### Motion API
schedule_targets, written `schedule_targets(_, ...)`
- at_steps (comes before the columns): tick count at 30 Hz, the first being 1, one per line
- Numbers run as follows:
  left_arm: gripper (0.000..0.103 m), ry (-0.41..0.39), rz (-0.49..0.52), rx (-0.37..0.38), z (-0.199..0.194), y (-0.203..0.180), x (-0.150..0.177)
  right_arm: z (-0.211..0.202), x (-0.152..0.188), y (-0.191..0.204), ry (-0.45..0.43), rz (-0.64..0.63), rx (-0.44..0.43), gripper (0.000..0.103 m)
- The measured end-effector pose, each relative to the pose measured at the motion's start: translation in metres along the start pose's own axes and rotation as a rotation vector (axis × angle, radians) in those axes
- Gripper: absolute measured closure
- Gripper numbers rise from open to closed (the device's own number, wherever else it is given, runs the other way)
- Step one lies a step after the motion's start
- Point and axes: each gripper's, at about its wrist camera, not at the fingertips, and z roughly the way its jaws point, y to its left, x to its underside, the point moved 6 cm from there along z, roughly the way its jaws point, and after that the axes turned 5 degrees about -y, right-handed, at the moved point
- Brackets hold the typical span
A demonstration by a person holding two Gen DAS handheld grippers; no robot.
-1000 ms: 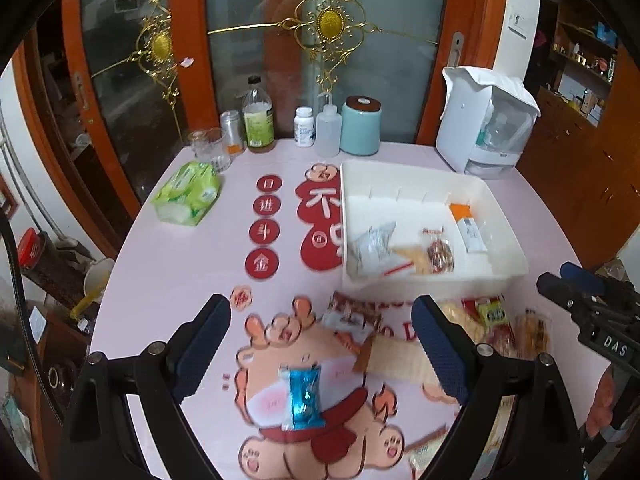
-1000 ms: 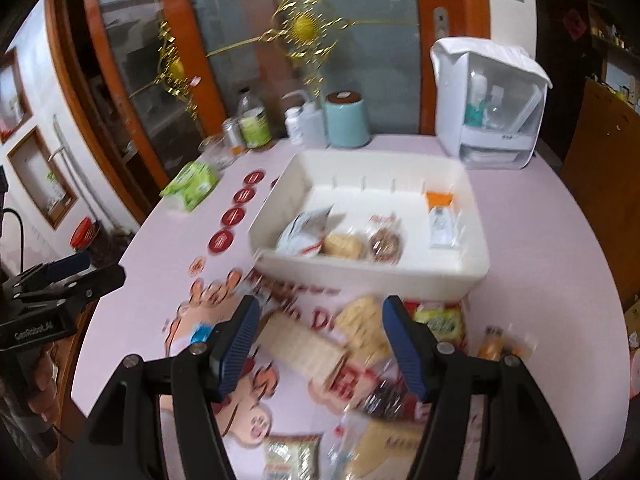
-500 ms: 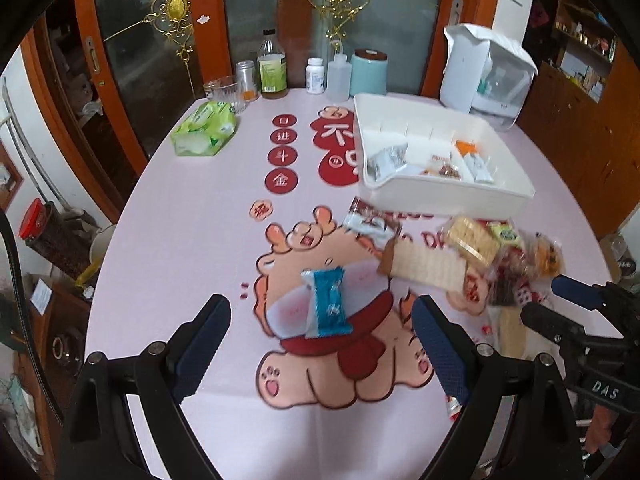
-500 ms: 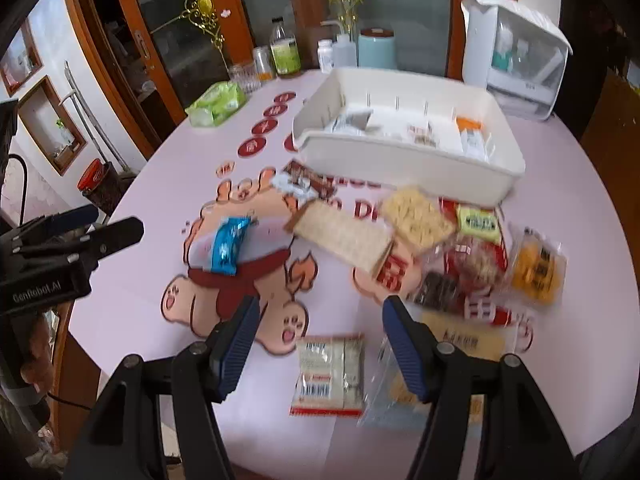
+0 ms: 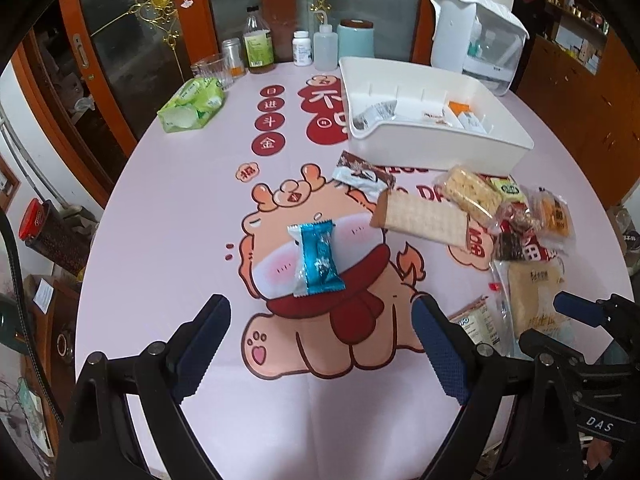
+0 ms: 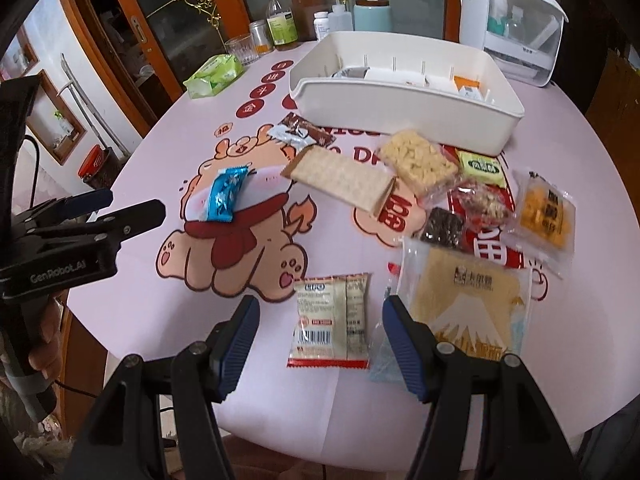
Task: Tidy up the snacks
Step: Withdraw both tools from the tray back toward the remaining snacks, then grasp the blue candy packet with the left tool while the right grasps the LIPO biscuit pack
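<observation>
Lowered toward the table, both spread hand-held grippers (image 5: 320,344) (image 6: 318,344) hang short of blue snack (image 5: 316,258).

Snack packets (image 6: 342,182) on the table (image 6: 600,160) before the tray (image 6: 400,102)

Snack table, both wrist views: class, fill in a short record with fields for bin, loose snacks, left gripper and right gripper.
bin: white plastic bin, a few packets inside
loose snacks: blue foil packet alone on the cartoon print; pile of wrapped snacks in front of the bin
left gripper: open, empty, aimed at the blue foil packet
right gripper: open, over the white barcode packet, not gripping
</observation>
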Motion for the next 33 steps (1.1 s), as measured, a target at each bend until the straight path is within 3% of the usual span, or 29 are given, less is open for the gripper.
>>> schedule_targets(13,0.012,0.027,0.005,-0.015,0.026,-0.006,0.010,0.022,0.014,-0.003,0.051,-0.040,-0.010,0.039)
schedule_targets(23,0.012,0.050,0.016,-0.006,0.048,0.016,0.015,0.049,0.028,-0.004,0.127,-0.022,-0.049,0.039)
schedule_targets(33,0.012,0.101,0.024,0.022,0.074,0.019,0.016,0.089,0.024,-0.003,0.180,-0.043,-0.016,0.039)
